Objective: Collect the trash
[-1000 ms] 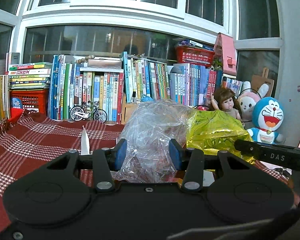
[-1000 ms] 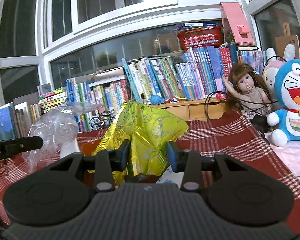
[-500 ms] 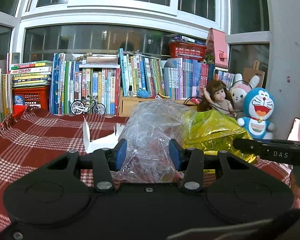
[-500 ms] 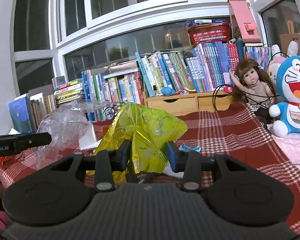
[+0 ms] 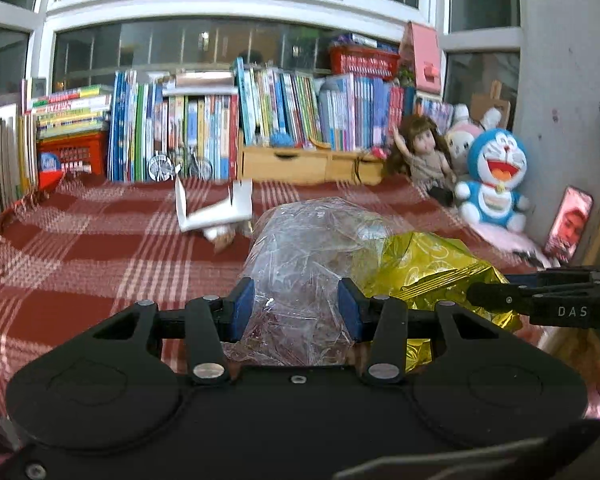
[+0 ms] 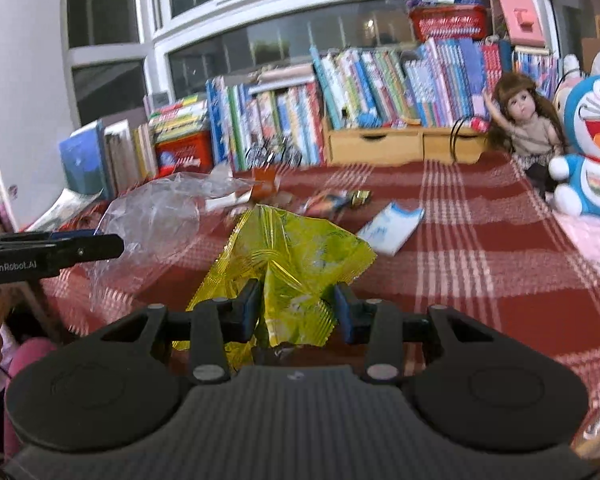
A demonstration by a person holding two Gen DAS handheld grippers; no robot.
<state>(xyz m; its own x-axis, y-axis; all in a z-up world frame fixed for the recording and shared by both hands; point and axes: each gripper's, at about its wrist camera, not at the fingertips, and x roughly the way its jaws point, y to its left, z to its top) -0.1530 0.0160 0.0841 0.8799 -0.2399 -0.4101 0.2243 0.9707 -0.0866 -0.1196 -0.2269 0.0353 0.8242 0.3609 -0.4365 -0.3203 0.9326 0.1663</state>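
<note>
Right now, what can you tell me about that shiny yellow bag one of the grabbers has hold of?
The yellow bag is a crinkled, glossy foil wrapper with crimped, serrated edges and faint printed patterns. It looks empty and crumpled, bunched upward into a peak. The right gripper pinches its lower part between blue pads, holding it above the red plaid cloth. From the left wrist view it sits right beside the clear plastic bag.

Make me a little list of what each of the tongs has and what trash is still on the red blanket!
left tongs: closed on the clear plastic bag
right tongs: closed on the yellow wrapper
still on the checked cloth: white and blue packet, small colourful wrappers, bent white paper
behind: row of books, doll, blue plush cat
</note>
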